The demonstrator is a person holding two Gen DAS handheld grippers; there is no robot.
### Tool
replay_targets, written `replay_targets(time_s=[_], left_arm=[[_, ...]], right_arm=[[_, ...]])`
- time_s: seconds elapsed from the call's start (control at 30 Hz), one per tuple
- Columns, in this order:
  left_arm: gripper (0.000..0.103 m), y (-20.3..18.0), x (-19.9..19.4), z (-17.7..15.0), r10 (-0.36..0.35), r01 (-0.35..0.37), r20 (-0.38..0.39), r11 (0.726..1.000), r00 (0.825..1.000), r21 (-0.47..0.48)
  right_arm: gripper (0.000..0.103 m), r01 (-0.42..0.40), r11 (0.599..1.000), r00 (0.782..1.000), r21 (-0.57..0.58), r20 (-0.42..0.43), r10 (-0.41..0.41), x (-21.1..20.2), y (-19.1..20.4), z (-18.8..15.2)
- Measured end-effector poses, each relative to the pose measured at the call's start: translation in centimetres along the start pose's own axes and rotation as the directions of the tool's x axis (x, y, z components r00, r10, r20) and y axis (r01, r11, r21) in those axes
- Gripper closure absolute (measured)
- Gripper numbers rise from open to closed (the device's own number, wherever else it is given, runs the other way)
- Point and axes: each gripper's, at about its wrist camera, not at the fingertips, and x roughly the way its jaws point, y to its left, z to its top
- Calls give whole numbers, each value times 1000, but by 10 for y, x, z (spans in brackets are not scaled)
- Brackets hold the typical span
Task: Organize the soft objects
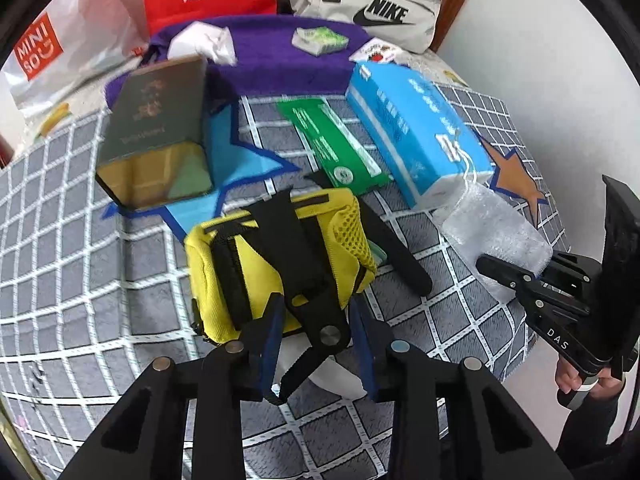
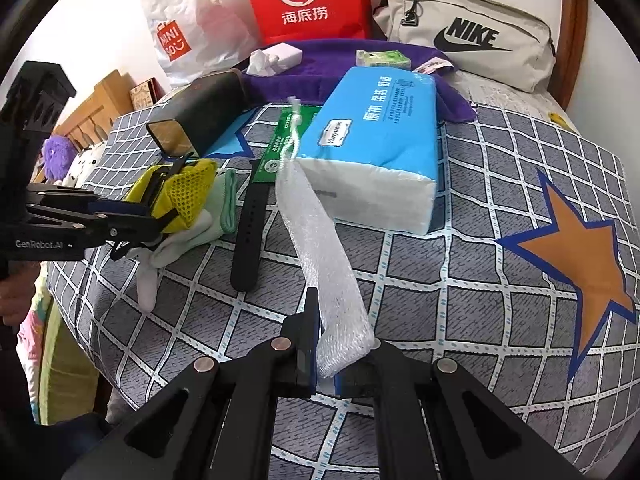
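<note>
My left gripper is shut on the black strap of a yellow mesh pouch, which rests over a white glove on the checked blanket; the gripper also shows from the side in the right wrist view. My right gripper is shut on the near end of a white foam net sleeve that stretches away toward the blue tissue pack. The right gripper appears in the left wrist view holding the sleeve.
A black watch strap, a green packet, a dark box and a purple towel lie on the blanket. Red, Miniso and Nike bags stand at the back. The bed edge is at the left.
</note>
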Motion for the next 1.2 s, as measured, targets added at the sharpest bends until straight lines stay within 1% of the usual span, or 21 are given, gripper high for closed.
replay_targets(time_s=[0.17,0.33,0.43,0.53,0.6,0.87,0.97,1.0,1.03,1.07,1.1,1.13,1.2], left_arm=[[72,4,-21,2,11,-12,47,1000,999,11],[71,13,-10,-2,-13,13,-2,1000,1000,-16],[70,11,-8,-8,-7,7,-15,1000,1000,-5],[64,10,-7,-11,16,-16,-28,1000,999,5],[64,10,-8,-13,26,-26,-42,1000,999,4],[64,7,-7,-19,11,-11,-47,1000,999,5],[64,6,-2,-17,19,-19,-53,1000,998,3],[65,6,-1,-17,21,-21,-53,1000,998,2],[70,6,0,-17,27,-26,-53,1000,998,6],[73,6,0,-16,37,-37,-51,999,998,7],[78,7,-1,-16,39,-39,-49,999,998,1],[81,8,-3,-16,33,-33,-46,999,998,-6],[81,9,-10,-15,22,-22,-23,1000,999,-3]], right_arm=[[97,1,1000,1000,-10,8,-1,-3,2,1],[97,-4,1000,1000,-14,8,4,-1,5,3],[97,-4,1000,1000,-19,3,4,0,7,2],[97,-4,1000,1000,-22,-5,4,1,7,1],[97,-2,1000,1000,-21,-5,2,1,7,1],[97,-8,1000,1000,-25,-6,8,2,10,0],[97,-11,1000,1000,-25,-8,11,2,10,0],[97,-11,1000,1000,-25,-7,10,2,10,-1],[97,-11,1000,1000,-24,-7,11,1,10,-1],[97,-11,1000,1000,-22,-7,11,1,9,-1],[97,-11,1000,1000,-20,-7,11,1,9,-1],[97,-11,1000,1000,-17,-7,10,1,8,-2],[97,-10,1000,1000,-18,-8,10,1,8,-2]])
